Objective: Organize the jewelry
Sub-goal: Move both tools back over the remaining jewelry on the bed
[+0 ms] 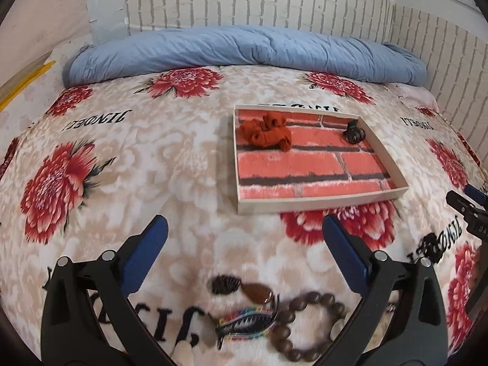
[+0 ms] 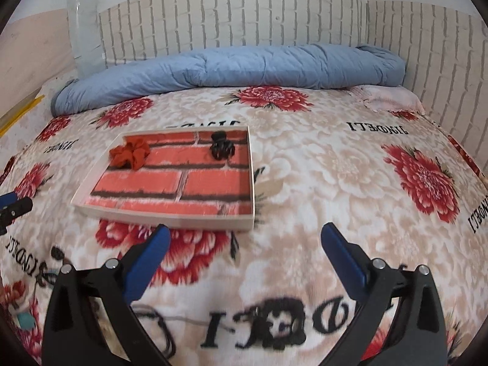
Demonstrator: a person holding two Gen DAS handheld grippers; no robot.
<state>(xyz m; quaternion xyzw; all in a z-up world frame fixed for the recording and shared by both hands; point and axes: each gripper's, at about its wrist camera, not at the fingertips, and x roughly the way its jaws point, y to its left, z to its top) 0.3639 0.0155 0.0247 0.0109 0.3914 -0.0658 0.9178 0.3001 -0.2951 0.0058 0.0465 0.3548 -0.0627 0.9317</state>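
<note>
Brick-lined tray (image 1: 320,204) holds one scrunchie (image 1: 264,132), one, seemingly, claw clip (image 1: 353,131).

A shallow tray (image 1: 320,206) with a red-brick lining lay on the bed. A rust scrunchie (image 1: 264,132) sat near its far left corner, a black claw clip (image 1: 353,131) near its far right. A bead bracelet (image 1: 308,326) and striped hair clip (image 1: 247,321) lay touching near the bed's near edge.

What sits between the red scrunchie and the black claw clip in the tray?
Nothing: in both wrist views only bare brick-print tray floor separates the scrunchie from the claw clip.
</note>
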